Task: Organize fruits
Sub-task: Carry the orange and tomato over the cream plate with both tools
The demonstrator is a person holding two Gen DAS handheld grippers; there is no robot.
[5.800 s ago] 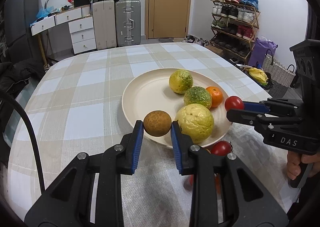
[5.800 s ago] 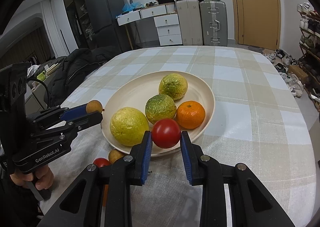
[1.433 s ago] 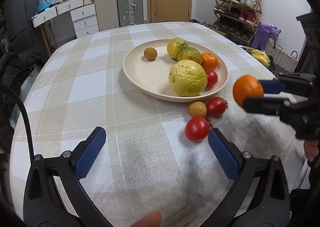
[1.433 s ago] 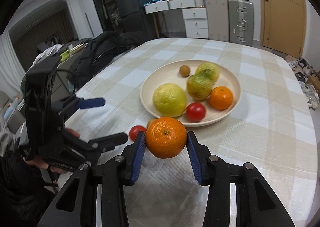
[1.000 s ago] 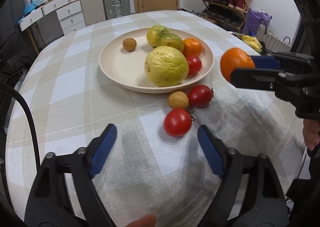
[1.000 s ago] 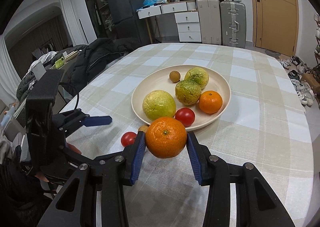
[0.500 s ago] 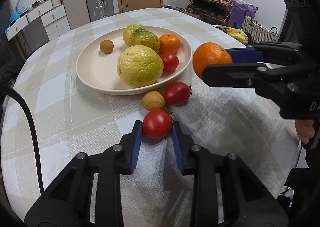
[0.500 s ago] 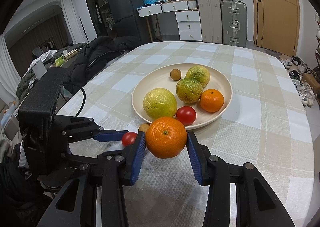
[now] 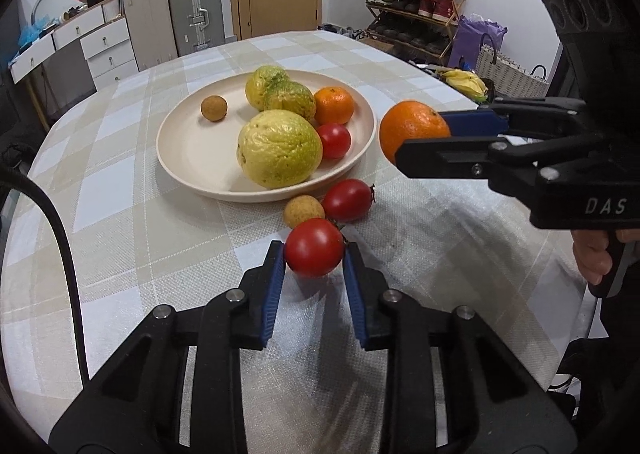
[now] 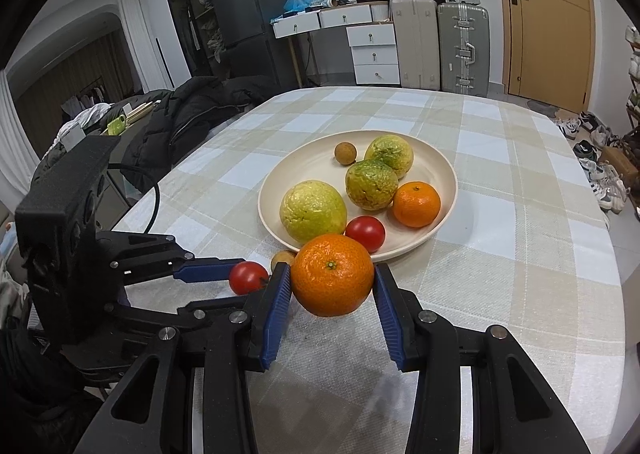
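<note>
Six fruits sat plated (image 9: 182,157), left gripper (image 9: 314,254) clamped a tomato (image 9: 314,248), right gripper (image 10: 331,282) an orange (image 10: 332,274), two loose at five o'clock.

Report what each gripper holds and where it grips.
Left gripper clamps a tomato across its sides. Right gripper clamps an orange across its sides, off the table.

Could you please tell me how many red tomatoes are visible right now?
3. One tomato on the plate, beside the large yellow fruit; one tomato on the tablecloth just in front of the plate; one gripped tomato in the left gripper. Others may hide behind fruit.
</note>
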